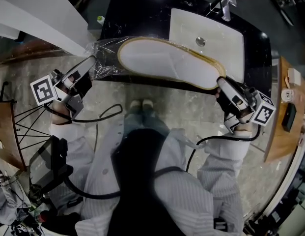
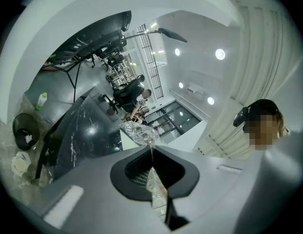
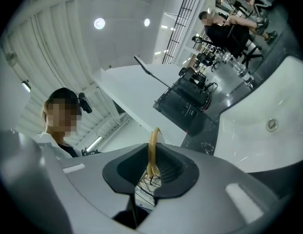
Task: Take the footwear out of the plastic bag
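Clear plastic bag (image 1: 104, 57) sits pinched in the left hand-held gripper (image 1: 91, 64); the right hand-held gripper (image 1: 221, 82) clamps the slipper (image 1: 167, 60) by its rim. Draw them apart, level and steady.

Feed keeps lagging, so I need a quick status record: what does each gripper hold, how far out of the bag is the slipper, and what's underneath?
Left gripper: fingers shut on clear crinkled plastic bag
Right gripper: fingers shut on white flat slipper with tan rim, at its rim
Slipper: left end inside bag, right end out
Underneath: black marble counter, white sink
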